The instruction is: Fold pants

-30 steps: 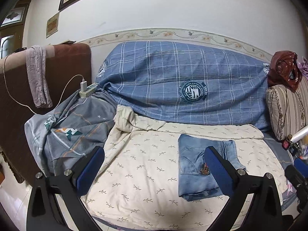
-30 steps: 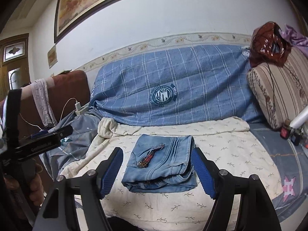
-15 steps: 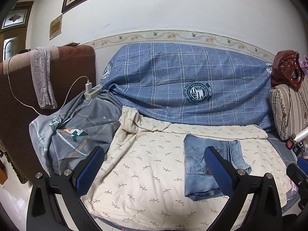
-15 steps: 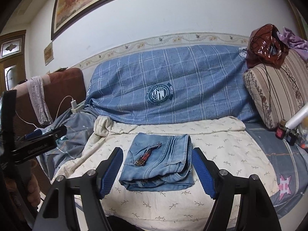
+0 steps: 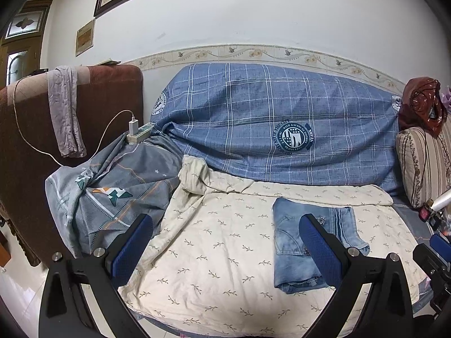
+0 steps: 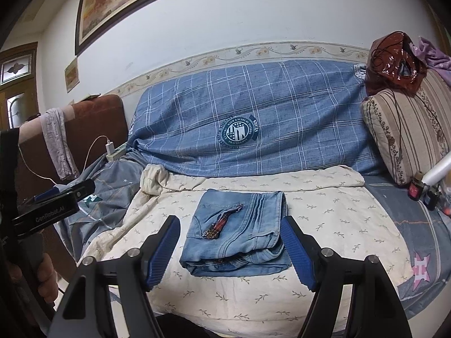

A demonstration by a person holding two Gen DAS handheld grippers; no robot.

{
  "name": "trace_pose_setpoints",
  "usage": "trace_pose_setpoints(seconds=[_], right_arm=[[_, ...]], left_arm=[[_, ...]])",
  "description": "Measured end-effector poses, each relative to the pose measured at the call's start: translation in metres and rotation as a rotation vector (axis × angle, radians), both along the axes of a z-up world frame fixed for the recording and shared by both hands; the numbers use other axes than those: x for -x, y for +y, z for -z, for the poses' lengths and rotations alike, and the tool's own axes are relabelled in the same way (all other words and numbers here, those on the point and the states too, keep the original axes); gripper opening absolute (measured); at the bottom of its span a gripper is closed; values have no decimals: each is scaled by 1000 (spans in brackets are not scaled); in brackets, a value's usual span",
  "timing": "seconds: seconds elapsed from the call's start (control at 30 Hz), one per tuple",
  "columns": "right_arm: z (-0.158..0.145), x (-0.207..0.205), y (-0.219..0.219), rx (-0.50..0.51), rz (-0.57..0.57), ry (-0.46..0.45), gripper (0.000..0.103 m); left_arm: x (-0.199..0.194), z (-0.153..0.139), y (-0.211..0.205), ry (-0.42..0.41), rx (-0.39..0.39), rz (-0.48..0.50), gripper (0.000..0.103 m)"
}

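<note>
The light blue jeans [image 6: 236, 236] lie folded into a compact rectangle on the cream leaf-print sheet [image 6: 332, 225] of the sofa seat, with a small red-patterned strap on top. They also show in the left wrist view [image 5: 293, 253], right of centre. My right gripper [image 6: 231, 250] is open and empty, held back from the sofa with the jeans between its fingers in view. My left gripper [image 5: 225, 248] is open and empty, off to the left of the jeans. The left gripper's body shows at the left edge of the right wrist view.
A blue checked cover [image 5: 267, 124] drapes the sofa back. A grey blanket [image 5: 112, 191] lies at the left by a brown armchair [image 5: 107, 98] with a power strip and charger cable [image 5: 135, 132]. A striped cushion [image 6: 408, 135] and a bottle [image 6: 434, 171] are at the right.
Both grippers have drawn back and up from the sofa, so the folded jeans look smaller and further away. The jeans have not moved.
</note>
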State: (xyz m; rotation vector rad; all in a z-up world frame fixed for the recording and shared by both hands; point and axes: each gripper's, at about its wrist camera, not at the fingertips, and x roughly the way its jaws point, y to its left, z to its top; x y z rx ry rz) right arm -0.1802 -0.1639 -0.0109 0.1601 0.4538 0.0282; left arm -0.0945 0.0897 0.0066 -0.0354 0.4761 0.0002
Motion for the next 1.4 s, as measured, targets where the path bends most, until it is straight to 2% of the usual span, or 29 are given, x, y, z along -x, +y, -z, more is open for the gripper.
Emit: trace_pose_setpoints(seconds=[0.47,1.4], right_arm=[[3,-1,12,17,-23,9,76],[4,5,5,-6,-17,2,76]], left_arm=[[7,0,4,-19,-3,-6,103],[16,-3,-4,-21,-14,14,103]])
